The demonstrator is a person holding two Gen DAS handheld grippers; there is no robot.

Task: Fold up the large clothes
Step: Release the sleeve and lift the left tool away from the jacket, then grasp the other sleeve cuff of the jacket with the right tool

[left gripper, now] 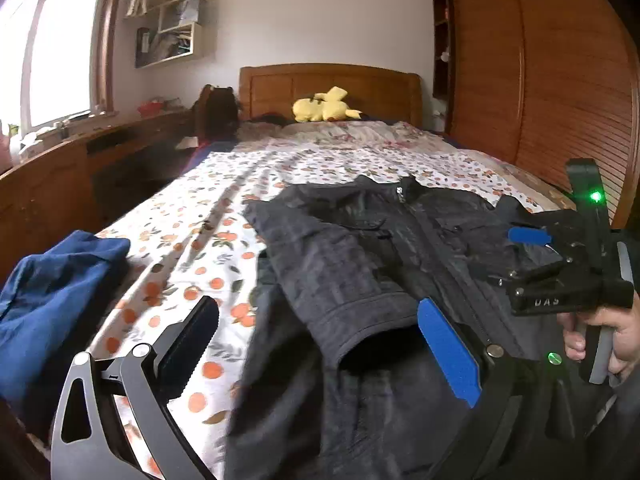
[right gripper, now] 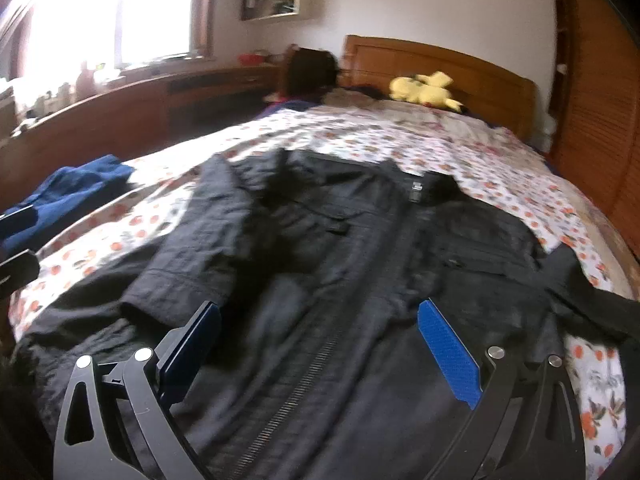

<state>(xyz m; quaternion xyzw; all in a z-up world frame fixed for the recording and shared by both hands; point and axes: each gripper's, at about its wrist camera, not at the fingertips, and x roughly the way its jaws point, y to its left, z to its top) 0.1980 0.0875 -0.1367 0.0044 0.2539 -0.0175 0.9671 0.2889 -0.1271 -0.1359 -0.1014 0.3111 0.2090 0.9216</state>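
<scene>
One dark jacket (right gripper: 340,248) lies spread face-up on the bed (left gripper: 224,200), over a white sheet printed with oranges. Its zip runs up the middle to a stand-up collar at the far end, and small chest pockets sit on either side of the zip. In the left wrist view one sleeve (left gripper: 320,276) is folded in across the front, its ribbed cuff opening toward the camera. The fabric looks quilted or checked, and it is rumpled along the near hem.

The left tongs (left gripper: 316,344) stand spread wide, blue pads well apart, with the sleeve cuff lying between and below them; neither pad presses on the cloth, so they are released. The right tongs (right gripper: 320,344) also stand wide apart above the zip line of the jacket, holding nothing. In the left wrist view the right tongs (left gripper: 528,240) appear at the far right edge over the jacket's shoulder, carried by a hand (left gripper: 604,332) wrapped around the grip, green lights glowing on the frame.

A crumpled blue garment (left gripper: 52,300) lies on the bed's near left edge, apart from the jacket. A yellow plush toy (left gripper: 324,106) rests against the wooden headboard.
</scene>
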